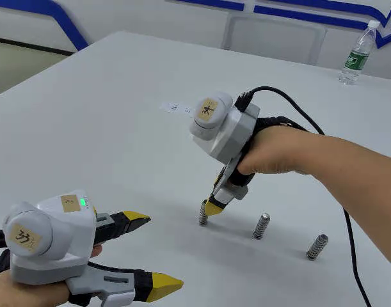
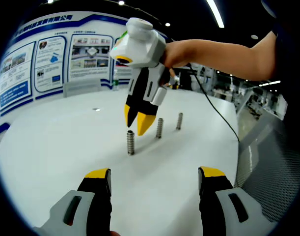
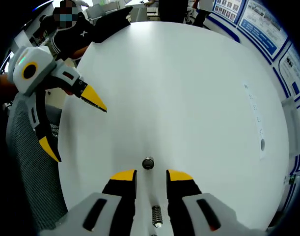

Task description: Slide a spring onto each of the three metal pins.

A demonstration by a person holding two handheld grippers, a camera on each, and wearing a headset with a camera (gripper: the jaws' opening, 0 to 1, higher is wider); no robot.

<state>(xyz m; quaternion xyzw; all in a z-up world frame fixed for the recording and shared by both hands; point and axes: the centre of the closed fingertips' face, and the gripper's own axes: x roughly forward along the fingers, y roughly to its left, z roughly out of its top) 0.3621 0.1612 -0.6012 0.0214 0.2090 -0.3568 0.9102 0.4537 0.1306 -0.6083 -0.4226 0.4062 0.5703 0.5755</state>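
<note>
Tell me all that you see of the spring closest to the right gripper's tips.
The spring is a grey metal coil, standing upright on the white table, around a pin whose round top shows from above. It ends the row of three. The right gripper hangs close by its top, jaws apart; contact is unclear.

Springs: three, all upright on the white table (image 1: 105,128). Head view has one (image 1: 203,213) at the row's left end, a second (image 1: 262,226) in the middle and a third (image 1: 317,246) at the right. Pins inside them are too hidden to count.

Grippers: two, the left gripper (image 1: 164,251) and the right gripper (image 1: 213,208), each with two yellow-tipped jaws, four tips in all.

Water bottle (image 1: 358,52): one, green label.

Paper strip (image 1: 177,107): one.

Black cable (image 1: 291,102): one.
</note>
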